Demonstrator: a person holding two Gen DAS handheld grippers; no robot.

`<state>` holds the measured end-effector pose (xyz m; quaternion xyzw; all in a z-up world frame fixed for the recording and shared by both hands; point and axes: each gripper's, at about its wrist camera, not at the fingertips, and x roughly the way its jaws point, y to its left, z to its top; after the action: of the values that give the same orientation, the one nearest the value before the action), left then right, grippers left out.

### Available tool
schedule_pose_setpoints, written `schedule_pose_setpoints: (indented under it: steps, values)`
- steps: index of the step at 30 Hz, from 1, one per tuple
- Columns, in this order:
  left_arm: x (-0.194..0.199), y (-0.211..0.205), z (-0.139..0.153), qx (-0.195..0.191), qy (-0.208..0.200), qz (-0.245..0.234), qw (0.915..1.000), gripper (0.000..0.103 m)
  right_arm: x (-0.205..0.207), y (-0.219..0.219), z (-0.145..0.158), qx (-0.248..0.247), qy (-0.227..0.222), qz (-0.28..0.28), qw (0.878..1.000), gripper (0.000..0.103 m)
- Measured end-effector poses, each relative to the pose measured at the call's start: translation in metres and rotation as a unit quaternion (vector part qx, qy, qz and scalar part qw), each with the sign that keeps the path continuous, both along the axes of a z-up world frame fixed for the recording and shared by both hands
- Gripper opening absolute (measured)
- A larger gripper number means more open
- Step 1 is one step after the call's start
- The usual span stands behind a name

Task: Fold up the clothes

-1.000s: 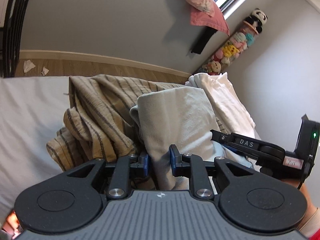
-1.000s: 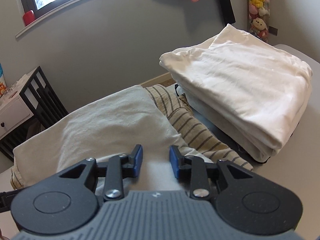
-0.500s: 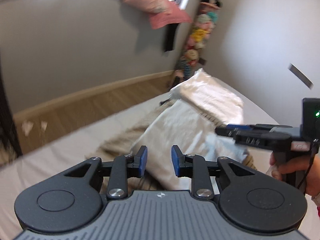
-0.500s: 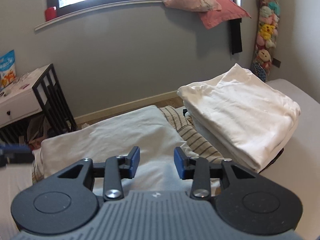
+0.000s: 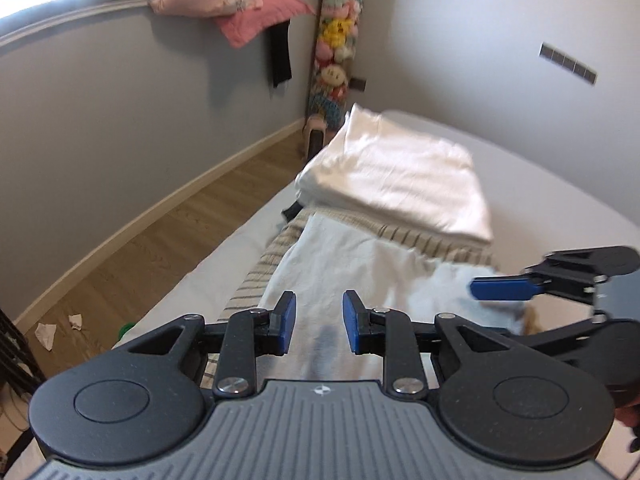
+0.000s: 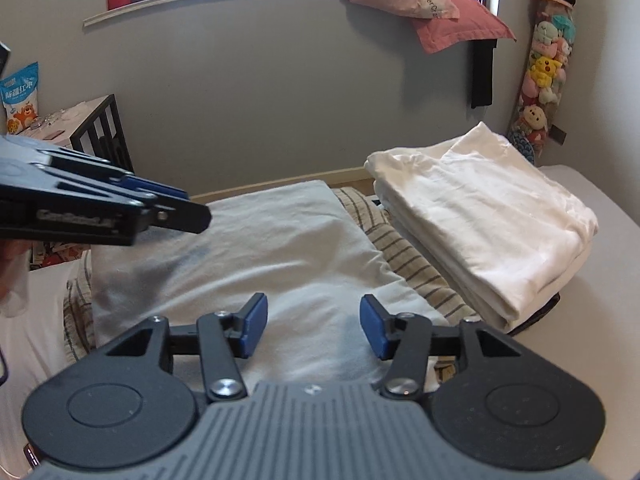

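My left gripper (image 5: 319, 322) has its jaws parted by a moderate gap with nothing between the blue pads (image 5: 286, 322); they hang just above the folded pale grey-white garment (image 5: 344, 264), and I cannot tell whether they brush the cloth. My right gripper (image 6: 313, 326) is spread wider, also empty, poised over the near edge of that same garment (image 6: 256, 252).

From the left jaws the garment runs straight ahead, long axis away from me. From the right jaws it lies crosswise, stretching to the left. A beige striped garment (image 6: 408, 264) sits under it, showing only as a border on the far right side and a strip at the left; most of it is covered. Beyond the stripes, ahead and right of the right jaws, stands a stack of folded white clothes (image 6: 484, 216), its lowest layers hard to separate, with something dark peeping out beneath it. All of this rests on the bed (image 5: 560, 196).

In the left view the right gripper (image 5: 532, 286) enters from the right, blurred, so its far end is unclear. In the right view the left gripper (image 6: 188, 210) crosses in from the left, seen edge-on, its pads mostly hidden. The lower part of both views is blocked by the gripper bodies.
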<state>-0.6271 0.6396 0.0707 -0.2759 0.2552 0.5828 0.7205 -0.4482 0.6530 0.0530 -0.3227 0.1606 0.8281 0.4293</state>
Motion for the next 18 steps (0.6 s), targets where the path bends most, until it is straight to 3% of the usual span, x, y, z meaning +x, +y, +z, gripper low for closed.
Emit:
schedule_pose_setpoints:
  steps: [10,14,18]
  values:
    - [-0.015,0.024,-0.041,-0.064,-0.024,0.002,0.9977,0.026,0.007,0.009,-0.038,-0.013,0.022,0.0,1.0,0.055]
    - [-0.015,0.018,-0.04,-0.059,-0.019,-0.003,0.9981,0.026,0.011,0.003,-0.049,-0.005,0.03,0.005,1.0,0.055]
    - [-0.014,0.007,-0.027,-0.038,-0.005,-0.009,0.9992,0.026,0.011,0.001,-0.036,-0.003,0.028,0.002,1.0,0.054]
